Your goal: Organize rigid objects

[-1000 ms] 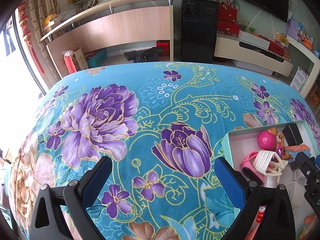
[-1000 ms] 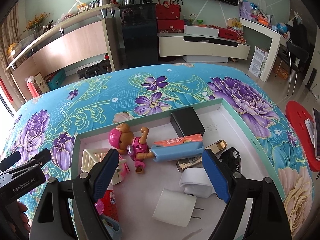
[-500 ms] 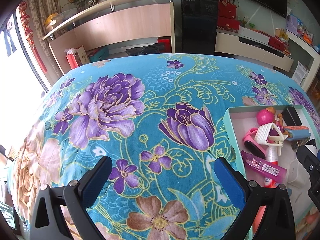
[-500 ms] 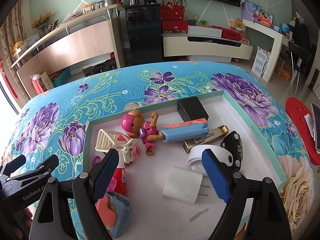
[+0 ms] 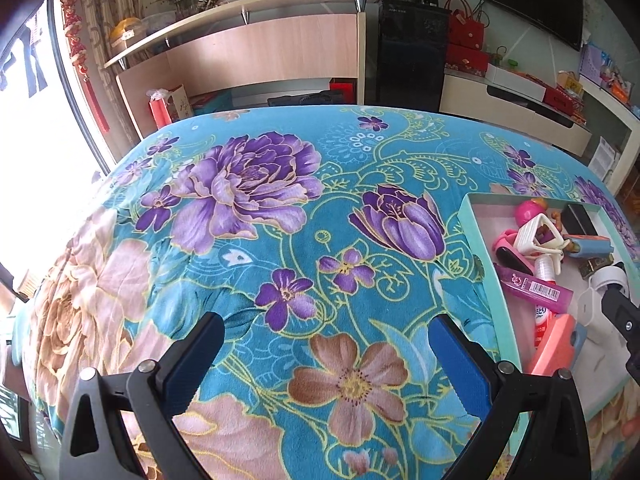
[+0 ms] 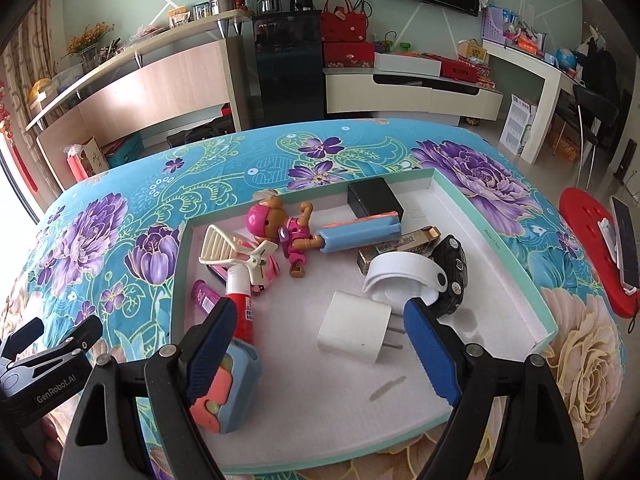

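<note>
Fingers (image 6: 430, 354) of right gripper (image 6: 320, 354) spread wide, empty, above white charger (image 6: 354, 327) in tray (image 6: 516, 268) (toy figure (image 6: 280, 228) and other items alongside). Fingers (image 5: 192, 360) of left gripper (image 5: 324, 364) likewise wide, empty, over floral surface (image 5: 248, 248), left of tray.

Both claws (image 5: 326, 356) (image 6: 320, 344) agape, empty
</note>
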{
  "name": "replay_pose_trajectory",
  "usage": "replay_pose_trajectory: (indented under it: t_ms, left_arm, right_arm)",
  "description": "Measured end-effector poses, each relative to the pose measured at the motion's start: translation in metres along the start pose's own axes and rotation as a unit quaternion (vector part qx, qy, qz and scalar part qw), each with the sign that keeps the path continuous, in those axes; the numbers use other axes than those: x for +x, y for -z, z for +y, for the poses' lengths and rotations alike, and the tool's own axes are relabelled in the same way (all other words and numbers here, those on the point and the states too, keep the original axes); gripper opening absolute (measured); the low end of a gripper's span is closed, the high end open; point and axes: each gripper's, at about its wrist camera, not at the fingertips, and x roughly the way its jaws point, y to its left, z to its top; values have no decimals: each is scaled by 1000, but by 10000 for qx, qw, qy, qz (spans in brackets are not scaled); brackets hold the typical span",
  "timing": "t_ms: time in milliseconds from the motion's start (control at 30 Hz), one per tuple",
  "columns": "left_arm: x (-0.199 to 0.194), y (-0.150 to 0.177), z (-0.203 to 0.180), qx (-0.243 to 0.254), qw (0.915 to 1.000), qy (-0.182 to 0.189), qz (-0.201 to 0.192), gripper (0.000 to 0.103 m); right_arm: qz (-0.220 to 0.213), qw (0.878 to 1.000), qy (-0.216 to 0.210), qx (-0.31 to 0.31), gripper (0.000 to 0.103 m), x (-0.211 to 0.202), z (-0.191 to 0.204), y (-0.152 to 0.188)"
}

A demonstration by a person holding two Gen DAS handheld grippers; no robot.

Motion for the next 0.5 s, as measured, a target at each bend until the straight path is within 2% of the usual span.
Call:
replay_pose_trajectory:
  t_ms: [333, 500]
  left_arm:
    - [-31, 25, 8, 162, 9998, -133, -13, 103]
    - [-41, 40, 16, 92, 9998, -151, 39, 103]
  right_arm:
    - [-82, 9998, -90, -140, 86, -34, 8, 13]
    - [38, 9995, -136, -283, 86, -46, 12, 33]
